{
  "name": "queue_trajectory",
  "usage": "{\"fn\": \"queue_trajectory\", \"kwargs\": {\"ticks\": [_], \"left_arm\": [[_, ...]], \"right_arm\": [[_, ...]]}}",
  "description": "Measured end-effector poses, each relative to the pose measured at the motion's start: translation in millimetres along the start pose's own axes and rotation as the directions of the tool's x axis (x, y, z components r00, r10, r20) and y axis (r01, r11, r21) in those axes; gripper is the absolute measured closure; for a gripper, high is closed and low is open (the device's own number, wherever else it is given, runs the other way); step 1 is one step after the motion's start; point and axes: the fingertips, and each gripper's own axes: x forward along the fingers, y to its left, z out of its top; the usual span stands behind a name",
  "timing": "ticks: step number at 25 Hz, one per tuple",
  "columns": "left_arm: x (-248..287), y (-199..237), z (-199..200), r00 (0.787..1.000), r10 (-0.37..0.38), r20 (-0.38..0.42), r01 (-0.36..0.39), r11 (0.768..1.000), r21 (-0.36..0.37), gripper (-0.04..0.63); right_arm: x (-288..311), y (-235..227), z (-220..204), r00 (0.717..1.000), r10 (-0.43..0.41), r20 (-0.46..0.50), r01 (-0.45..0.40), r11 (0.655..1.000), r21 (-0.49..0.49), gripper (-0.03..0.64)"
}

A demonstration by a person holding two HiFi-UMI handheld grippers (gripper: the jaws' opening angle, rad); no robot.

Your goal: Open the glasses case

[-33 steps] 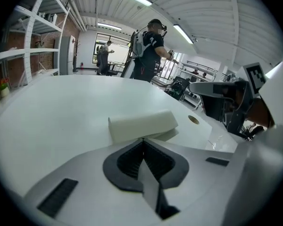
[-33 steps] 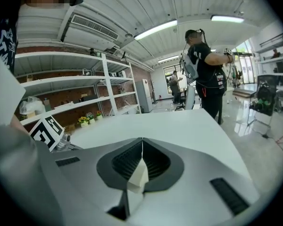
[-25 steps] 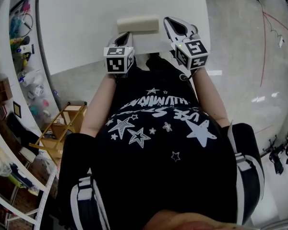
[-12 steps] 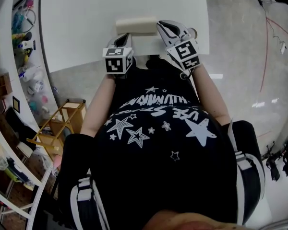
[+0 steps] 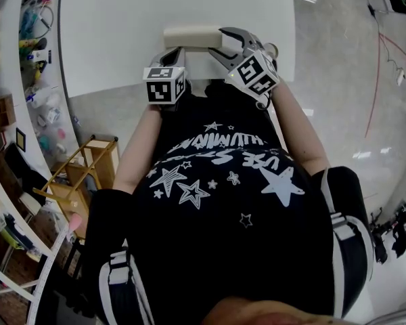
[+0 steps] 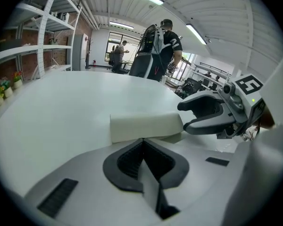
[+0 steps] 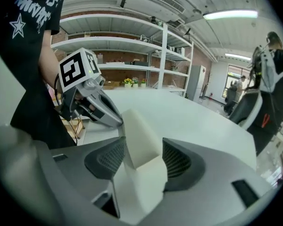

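Still setting the grip on the glasses case [image 5: 193, 36] at top centre of the table [image 5: 115, 39]: the right gripper [image 5: 225, 46], jaws just opened wide, straddles its right end unpressed, the left gripper [image 6: 142, 142] pinched shut just beside its near edge, so next comes clamping the lid, whose seam is indistinct

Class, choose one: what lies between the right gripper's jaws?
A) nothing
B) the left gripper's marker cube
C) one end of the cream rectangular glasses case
C: one end of the cream rectangular glasses case sits between the jaws of the right gripper, which have just been opening.
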Motion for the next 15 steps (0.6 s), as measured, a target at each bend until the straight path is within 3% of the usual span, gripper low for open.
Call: {"fn": "queue_trajectory", "kwargs": {"ticks": [7,15], "left_arm": [[0.6,-1.2,-0.5,1.000,0.009,-0.004,-0.009,1.000,-0.013,0.583],[0.0,-0.4,0.9,1.000,0.019,-0.009,-0.020,0.999,-0.026,0.583]], "right_arm": [[11.4,3.0,-12.2,0.998,0.019,-0.062,-0.028,0.988,-0.150,0.339],[25.5,1.0,-11.2,0.994,0.034,-0.100,-0.058,0.965,-0.254,0.336]]}}
